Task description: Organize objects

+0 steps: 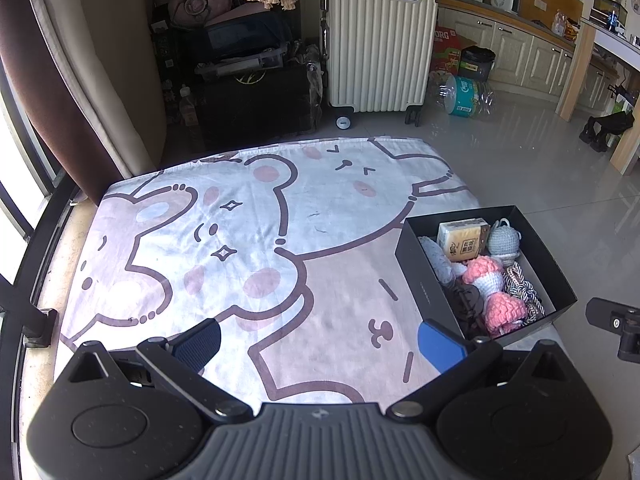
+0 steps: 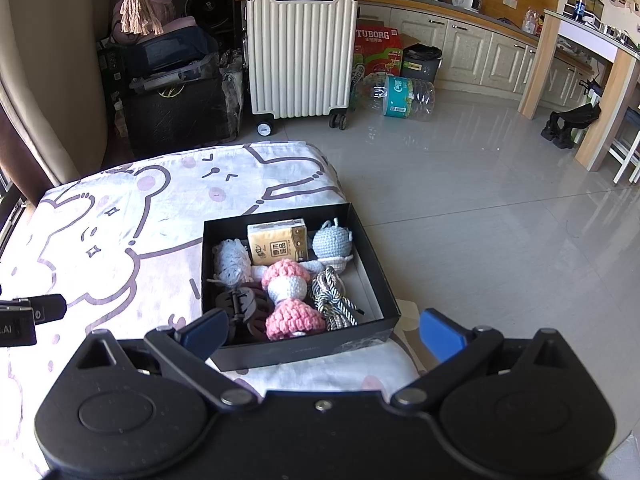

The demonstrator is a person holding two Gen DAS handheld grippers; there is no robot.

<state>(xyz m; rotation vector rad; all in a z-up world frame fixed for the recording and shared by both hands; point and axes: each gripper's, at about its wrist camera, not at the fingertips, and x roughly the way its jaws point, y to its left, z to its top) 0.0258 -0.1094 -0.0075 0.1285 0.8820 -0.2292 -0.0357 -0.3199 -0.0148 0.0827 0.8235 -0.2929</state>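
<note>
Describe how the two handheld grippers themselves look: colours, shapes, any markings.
The left gripper and right gripper look alike: a matte black body with two round discs, a ribbed centre, angled black arms on silver pivot screws, and blue finger pads. No cables, sleeves or hands show.

Bright daylight from the window (image 1: 16,216) left of the left gripper (image 1: 320,344). Blanket (image 1: 248,240) washed out near it, glare patches on the floor tiles (image 2: 460,168). Dark clutter behind stays underexposed. Strong fisheye bending, black vignette corners. Focus sharp centrally, softer toward the edges; slight purple cast.
</note>
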